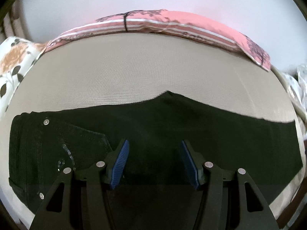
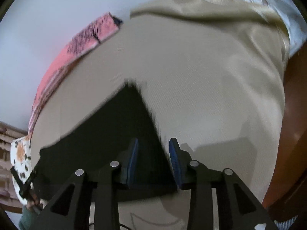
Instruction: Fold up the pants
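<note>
1. The pants [image 1: 153, 130] lie flat on the bed [image 1: 134, 72], stretched across it from left to right in the left wrist view.
2. Their waist end, with the pocket [image 1: 84, 141], lies to the left.
3. A pillow [image 1: 172, 25] lies at the far edge of the bed, behind the pants.
4. A second pillow [image 1: 13, 61] sits at the bed's left edge.
5. The left gripper [image 1: 153, 163] hangs over the middle of the pants.
6. The right gripper [image 2: 153, 161] hangs over the edge of the pants, one finger over the cloth, the other over the bed.
7. Rumpled bedding [image 2: 211, 5] lies at the far right of the bed.
</note>
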`<state>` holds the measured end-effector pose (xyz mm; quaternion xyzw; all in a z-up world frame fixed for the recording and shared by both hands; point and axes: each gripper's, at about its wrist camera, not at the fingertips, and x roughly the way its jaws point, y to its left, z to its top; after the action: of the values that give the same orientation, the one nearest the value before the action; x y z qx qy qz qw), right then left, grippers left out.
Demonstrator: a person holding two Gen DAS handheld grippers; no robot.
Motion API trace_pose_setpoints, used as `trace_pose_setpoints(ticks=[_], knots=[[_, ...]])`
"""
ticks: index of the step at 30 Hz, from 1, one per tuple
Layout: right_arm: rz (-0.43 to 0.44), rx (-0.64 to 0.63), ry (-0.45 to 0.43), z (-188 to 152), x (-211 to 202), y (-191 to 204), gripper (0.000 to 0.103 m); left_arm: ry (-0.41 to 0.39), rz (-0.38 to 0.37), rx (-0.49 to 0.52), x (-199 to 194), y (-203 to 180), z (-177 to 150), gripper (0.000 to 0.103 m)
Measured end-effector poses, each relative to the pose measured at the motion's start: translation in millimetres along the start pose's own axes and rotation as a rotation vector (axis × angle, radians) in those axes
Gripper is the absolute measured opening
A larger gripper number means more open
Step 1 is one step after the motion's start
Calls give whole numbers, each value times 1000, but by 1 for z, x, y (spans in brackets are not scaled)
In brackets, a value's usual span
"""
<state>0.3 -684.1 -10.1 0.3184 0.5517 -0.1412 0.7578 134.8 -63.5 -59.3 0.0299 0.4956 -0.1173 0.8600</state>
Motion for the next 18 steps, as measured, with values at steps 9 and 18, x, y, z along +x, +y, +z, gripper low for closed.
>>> trace_pose_setpoints(ticks=[9,18], knots=[[-95,-40,17,-44,21,9,9,9,13,-12,-2,23,-14,57],[-144,-25,44,-42,14,16,27,18,-4,-61,7,54,-28,57]])
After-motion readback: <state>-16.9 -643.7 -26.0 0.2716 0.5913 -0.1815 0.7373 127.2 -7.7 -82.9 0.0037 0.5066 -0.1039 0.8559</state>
